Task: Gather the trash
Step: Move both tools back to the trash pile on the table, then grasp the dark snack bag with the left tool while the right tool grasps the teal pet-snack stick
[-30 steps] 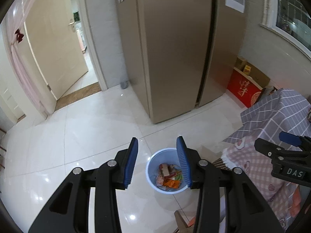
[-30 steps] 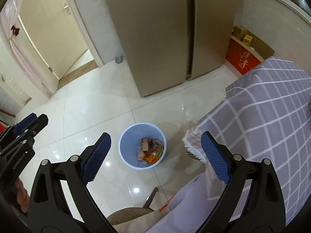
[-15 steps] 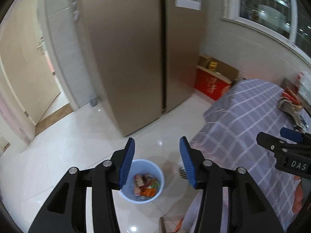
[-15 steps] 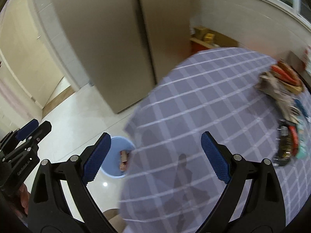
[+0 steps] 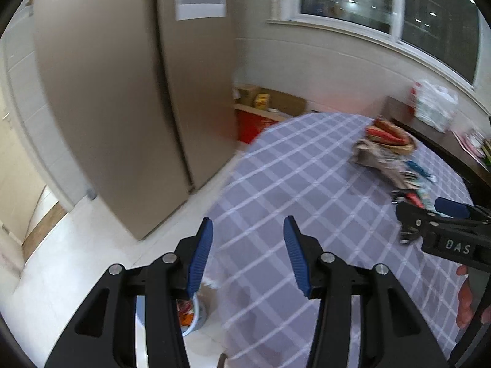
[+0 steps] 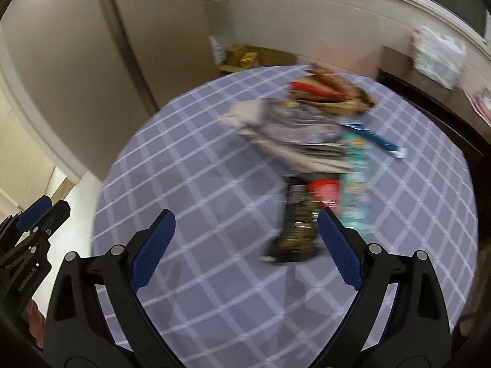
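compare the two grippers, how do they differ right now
The right gripper stands wider open than the left gripper. The right one points at the pile of wrappers on the checked tablecloth; the left one sits over the cloth's edge, with the blue bin on the floor just under its fingers. Both are empty, with blue-padded black fingers.

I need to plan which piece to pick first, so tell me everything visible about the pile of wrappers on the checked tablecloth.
The pile of crumpled snack wrappers lies on the round table's grey-purple checked cloth, toward its far side. Motion blur hides print. It looks like thin foil and plastic: tan and grey sheets in the middle, red-and-brown ones at the far end, a teal packet, a dark packet and a red one nearest. Neither gripper touches it.
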